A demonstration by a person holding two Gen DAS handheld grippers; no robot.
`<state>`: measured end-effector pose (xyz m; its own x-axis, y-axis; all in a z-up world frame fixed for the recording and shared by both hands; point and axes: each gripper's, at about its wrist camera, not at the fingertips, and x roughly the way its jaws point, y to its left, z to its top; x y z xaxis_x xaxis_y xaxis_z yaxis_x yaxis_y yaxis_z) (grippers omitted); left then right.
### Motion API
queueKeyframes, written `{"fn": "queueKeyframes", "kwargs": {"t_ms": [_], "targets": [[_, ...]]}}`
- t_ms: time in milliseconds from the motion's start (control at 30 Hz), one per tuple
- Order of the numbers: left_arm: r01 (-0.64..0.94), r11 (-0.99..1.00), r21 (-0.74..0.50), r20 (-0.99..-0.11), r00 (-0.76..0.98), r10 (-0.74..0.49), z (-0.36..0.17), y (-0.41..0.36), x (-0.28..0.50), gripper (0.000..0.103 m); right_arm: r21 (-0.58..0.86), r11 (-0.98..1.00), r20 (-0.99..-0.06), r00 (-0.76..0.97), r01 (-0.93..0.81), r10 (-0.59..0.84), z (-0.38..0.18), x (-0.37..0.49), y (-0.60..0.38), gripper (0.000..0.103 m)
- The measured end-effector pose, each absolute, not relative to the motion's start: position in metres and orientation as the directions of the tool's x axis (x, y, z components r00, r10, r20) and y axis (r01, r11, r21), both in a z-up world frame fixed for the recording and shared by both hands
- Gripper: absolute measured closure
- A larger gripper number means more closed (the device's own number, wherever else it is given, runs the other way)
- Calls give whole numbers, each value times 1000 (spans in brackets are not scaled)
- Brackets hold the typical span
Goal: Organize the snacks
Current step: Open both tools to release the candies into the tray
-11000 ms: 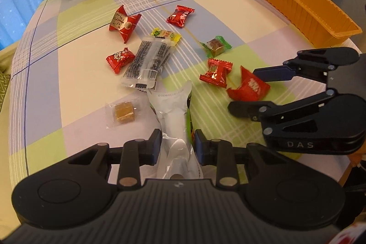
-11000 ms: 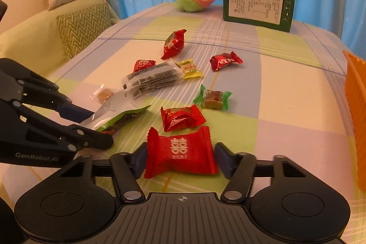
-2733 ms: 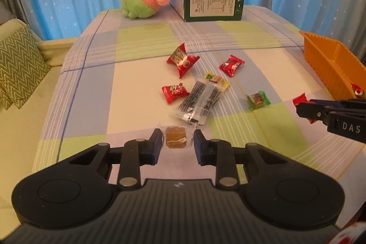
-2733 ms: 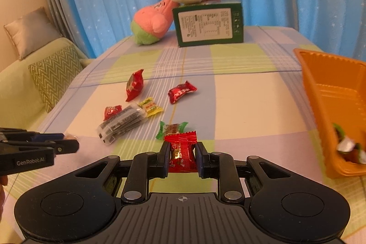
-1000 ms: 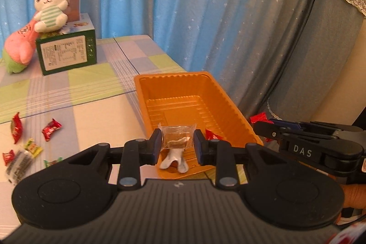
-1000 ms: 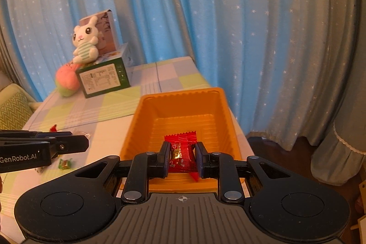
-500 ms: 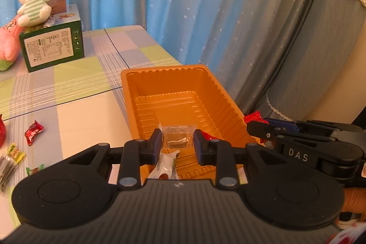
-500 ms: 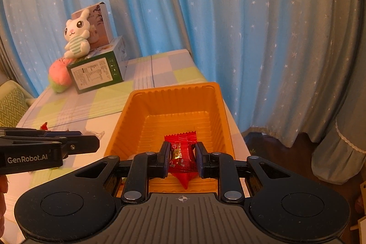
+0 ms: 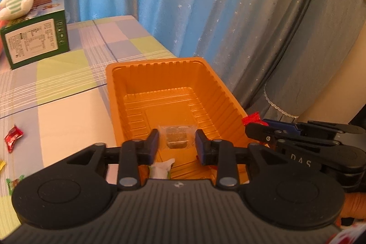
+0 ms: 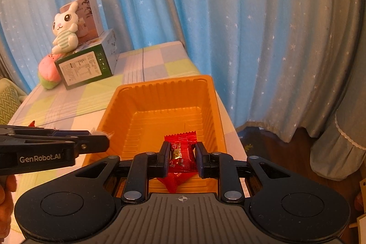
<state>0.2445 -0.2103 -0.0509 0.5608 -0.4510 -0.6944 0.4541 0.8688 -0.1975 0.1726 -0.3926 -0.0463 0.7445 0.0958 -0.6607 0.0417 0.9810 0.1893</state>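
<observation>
Both grippers hang over the orange tray (image 9: pixel 225 93) to drop sweets: the left gripper (image 9: pixel 176 144) has just been opening, jaws clear of its clear-wrapped candy (image 9: pixel 176 137), while the right gripper (image 10: pixel 182 158) clamps a red candy (image 10: pixel 181 156).

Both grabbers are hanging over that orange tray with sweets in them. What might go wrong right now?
The left gripper has just been opening its jaws around the clear-wrapped candy; being light, it might cling to a pad rather than drop. The orange tray sits at the table's edge by the curtain, so a nudge may push it off. The right gripper pinches the red candy above the right wall; it could fall outside.
</observation>
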Motion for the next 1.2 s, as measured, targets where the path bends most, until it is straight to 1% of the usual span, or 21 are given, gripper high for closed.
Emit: {"fn": "queueKeyframes", "kwargs": {"t_ms": [167,200,233,267,300,867,967,1067,1100,1133,1167,1200], "targets": [[442,876,-194,-701,562,-439,-53,-207,249,68,196,979,-664,741,49,96,-49,174,-395,79],[438,877,-196,-701,563,-437,-54,-205,248,65,197,979,-664,741,51,95,-49,174,-396,79],[435,878,-200,-701,563,-438,-54,-204,248,60,199,979,-665,741,52,96,-49,173,-396,79],[433,877,-208,-698,562,-443,-54,-202,248,49,201,978,-667,739,53,97,-50,173,-397,79],[430,877,-212,-696,564,-445,-54,-201,248,42,203,978,-668,738,54,98,-50,173,-396,79],[392,908,-151,-675,630,-384,-42,-166,225,41,222,974,-655,747,42,117,-43,173,-391,79],[377,913,-158,-676,633,-379,-42,-158,223,41,241,970,-649,749,35,134,-44,177,-389,79],[362,919,-157,-680,635,-367,-44,-151,221,40,303,953,-625,755,-1,200,-46,183,-390,79],[356,921,-157,-680,637,-362,-44,-149,221,39,315,949,-626,751,0,208,-48,185,-390,74],[351,923,-157,-681,639,-359,-44,-147,219,39,320,947,-631,748,9,206,-48,187,-390,67],[346,925,-157,-680,641,-356,-44,-145,218,37,323,946,-632,748,19,201,-48,187,-390,46],[342,926,-158,-680,643,-353,-44,-142,216,36,329,944,-628,753,29,196,-48,186,-392,37]]}}
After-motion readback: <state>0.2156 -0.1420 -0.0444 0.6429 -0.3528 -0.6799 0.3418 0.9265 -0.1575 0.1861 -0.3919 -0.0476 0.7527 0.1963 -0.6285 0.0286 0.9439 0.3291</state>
